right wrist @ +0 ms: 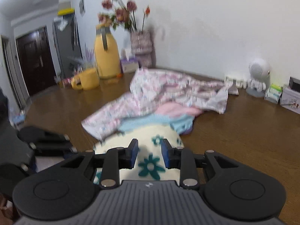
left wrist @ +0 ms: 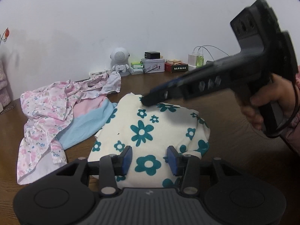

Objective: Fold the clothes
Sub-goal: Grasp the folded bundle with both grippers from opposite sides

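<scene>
Currently, left wrist: left gripper (left wrist: 149, 159) fingers apart above cream flowered cloth (left wrist: 150, 129) on table (left wrist: 234, 150) | right wrist: right gripper (right wrist: 150, 155) apart over its far edge; unfolded pile (right wrist: 159, 97) beyond | advice: pinch one layer, align edges.

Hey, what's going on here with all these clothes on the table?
A person is folding laundry with two handheld grippers. Both the left gripper and the right gripper are open over a cream cloth with teal flowers, which lies bunched on the wooden table. A pink floral garment waits unfolded beside it.
</scene>
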`<state>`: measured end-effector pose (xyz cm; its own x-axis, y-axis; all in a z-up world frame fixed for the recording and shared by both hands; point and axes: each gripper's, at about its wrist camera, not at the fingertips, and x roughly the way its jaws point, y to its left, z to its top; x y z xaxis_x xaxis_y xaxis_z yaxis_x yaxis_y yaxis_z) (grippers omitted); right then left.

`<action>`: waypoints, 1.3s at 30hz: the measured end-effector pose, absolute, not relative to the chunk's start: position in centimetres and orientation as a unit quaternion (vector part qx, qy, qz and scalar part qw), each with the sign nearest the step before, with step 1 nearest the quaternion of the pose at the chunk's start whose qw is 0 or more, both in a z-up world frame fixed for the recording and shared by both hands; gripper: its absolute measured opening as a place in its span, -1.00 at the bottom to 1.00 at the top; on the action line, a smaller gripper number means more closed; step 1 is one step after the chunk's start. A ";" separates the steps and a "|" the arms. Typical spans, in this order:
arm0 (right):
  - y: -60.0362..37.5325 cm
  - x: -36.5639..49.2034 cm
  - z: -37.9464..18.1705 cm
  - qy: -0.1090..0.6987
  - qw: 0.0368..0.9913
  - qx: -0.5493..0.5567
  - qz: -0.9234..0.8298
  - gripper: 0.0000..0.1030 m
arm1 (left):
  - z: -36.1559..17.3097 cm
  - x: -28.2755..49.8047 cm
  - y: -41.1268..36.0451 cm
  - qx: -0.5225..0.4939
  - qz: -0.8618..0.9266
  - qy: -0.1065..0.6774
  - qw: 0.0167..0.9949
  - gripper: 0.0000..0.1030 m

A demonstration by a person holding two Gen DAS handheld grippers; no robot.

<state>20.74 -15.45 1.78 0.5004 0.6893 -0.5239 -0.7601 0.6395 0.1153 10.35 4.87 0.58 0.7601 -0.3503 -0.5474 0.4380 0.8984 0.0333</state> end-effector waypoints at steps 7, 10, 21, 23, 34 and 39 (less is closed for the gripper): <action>-15.2 19.9 0.8 0.255 0.872 -0.073 0.411 -0.40 | 1.1 10.1 5.3 0.060 -0.199 0.267 0.941 -0.13; -16.4 19.2 1.7 0.244 0.873 -0.037 0.420 0.43 | 1.6 9.8 5.7 0.046 -0.189 0.259 0.946 0.25; -20.4 14.8 3.9 0.211 0.892 0.030 0.398 1.00 | 3.4 7.6 7.2 -0.047 -0.145 0.244 0.958 1.00; -20.8 14.2 3.8 0.216 0.894 0.048 0.390 1.00 | 3.5 7.0 7.3 -0.061 -0.131 0.247 0.958 1.00; -22.1 10.5 2.0 0.257 0.908 0.145 0.297 1.00 | 3.4 4.5 7.9 -0.112 -0.088 0.262 0.954 1.00; -22.6 9.8 1.5 0.261 0.896 0.154 0.324 1.00 | 3.4 3.6 7.6 -0.116 -0.089 0.263 0.954 1.00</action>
